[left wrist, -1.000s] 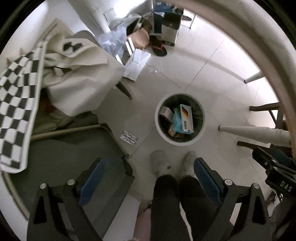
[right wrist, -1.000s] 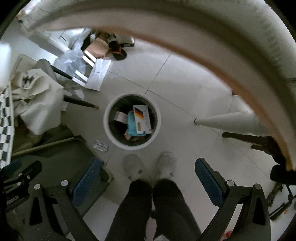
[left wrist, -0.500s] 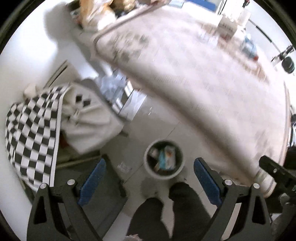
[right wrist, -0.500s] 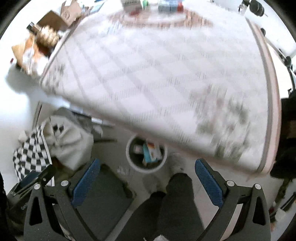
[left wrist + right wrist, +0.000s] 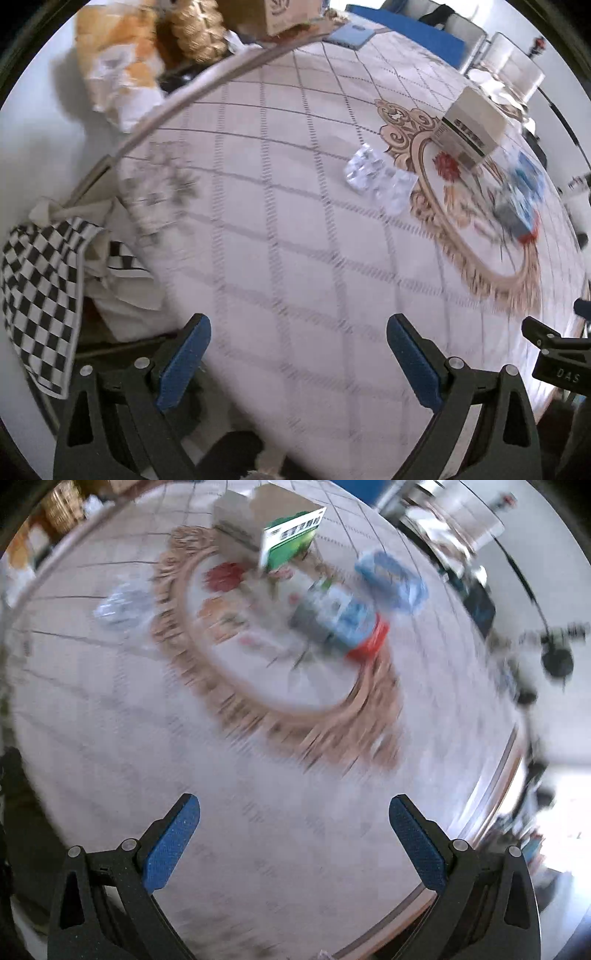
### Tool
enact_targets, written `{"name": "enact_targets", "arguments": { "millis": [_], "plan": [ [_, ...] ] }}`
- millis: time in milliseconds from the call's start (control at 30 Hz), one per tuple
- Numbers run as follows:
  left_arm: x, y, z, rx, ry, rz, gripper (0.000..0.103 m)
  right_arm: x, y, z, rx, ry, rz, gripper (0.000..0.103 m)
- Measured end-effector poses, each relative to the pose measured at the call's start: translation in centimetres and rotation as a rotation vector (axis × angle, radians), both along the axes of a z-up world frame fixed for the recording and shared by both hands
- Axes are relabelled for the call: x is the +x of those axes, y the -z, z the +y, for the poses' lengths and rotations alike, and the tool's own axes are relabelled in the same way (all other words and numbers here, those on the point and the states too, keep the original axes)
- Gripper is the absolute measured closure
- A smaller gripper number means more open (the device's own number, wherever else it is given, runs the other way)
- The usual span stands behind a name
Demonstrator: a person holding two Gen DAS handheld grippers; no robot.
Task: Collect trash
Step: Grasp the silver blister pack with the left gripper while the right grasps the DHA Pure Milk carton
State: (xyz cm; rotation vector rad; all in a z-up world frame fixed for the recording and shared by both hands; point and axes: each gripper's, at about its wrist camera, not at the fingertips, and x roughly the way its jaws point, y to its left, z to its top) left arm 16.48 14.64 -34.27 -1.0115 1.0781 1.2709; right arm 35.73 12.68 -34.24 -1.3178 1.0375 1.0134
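1. Hovering above the near edge of the worktop (image 5: 280,229), the left tongs (image 5: 299,354) are held spread wide, with nothing between the blue pads (image 5: 184,365).
2. The right tongs (image 5: 295,834) are likewise spread and empty, held over the near part of the same patterned cloth; much of this view is blurred.
3. A crumpled clear plastic wrapper (image 5: 380,177) is seen lying just outside the ornate oval border at the worktop's centre.
4. A white carton with a green side (image 5: 472,129) is set beyond the wrapper, at the far end of the oval; its green face (image 5: 291,539) is shown in the right view.
5. A flattened blue and grey package with a red edge (image 5: 343,622) is found inside the oval, toward its right side, and a blue packet (image 5: 391,579) lies just beyond it.
6. A checkered cloth (image 5: 40,302) and a pale bag (image 5: 122,295) are seen below the worktop's left edge.
7. The other tongs' black body (image 5: 557,354) is visible at the right edge of the left view.
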Motion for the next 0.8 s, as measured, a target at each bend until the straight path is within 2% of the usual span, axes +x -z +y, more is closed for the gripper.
{"name": "enact_targets", "arguments": {
  "millis": [167, 300, 367, 400, 467, 500, 533, 633, 700, 800],
  "plan": [
    [3.5, 3.5, 3.9, -0.079, -0.084, -0.023, 0.006, 3.1, 3.3, 6.8, -0.081, -0.209, -0.080, 0.000],
    [4.1, 5.2, 6.2, -0.139, -0.168, -0.052, 0.006, 4.4, 5.8, 11.5, -0.114, -0.362, -0.096, 0.000],
    [4.0, 5.1, 6.9, -0.138, -0.188, -0.051, 0.006, 4.7, 6.9, 13.1, -0.140, -0.390, -0.059, 0.000],
    [4.1, 5.0, 7.2, -0.134, -0.180, -0.051, 0.006, 5.1, 7.4, 13.6, -0.164, -0.388, -0.012, 0.000],
    [4.7, 4.8, 8.0, -0.123, -0.116, -0.036, 0.006, 5.9, 7.9, 14.7, -0.186, -0.344, 0.082, 0.012],
    [5.2, 4.7, 8.4, -0.116, -0.047, -0.030, 0.006, 6.5, 8.0, 15.0, -0.189, -0.307, 0.128, 0.026],
    [5.6, 4.7, 8.8, -0.114, 0.006, -0.027, 0.006, 7.5, 8.0, 15.4, -0.185, -0.241, 0.180, 0.033],
    [6.4, 5.3, 10.1, -0.130, 0.184, 0.000, 0.006, 10.5, 7.9, 15.2, -0.150, -0.012, 0.273, 0.036],
    [6.4, 5.3, 10.9, -0.134, 0.251, 0.003, 0.007, 12.8, 7.8, 14.2, -0.125, 0.150, 0.315, 0.037],
    [6.6, 5.3, 12.0, -0.167, 0.326, -0.014, 0.007, 15.3, 7.8, 12.0, -0.086, 0.330, 0.371, 0.037]
  ]
}}
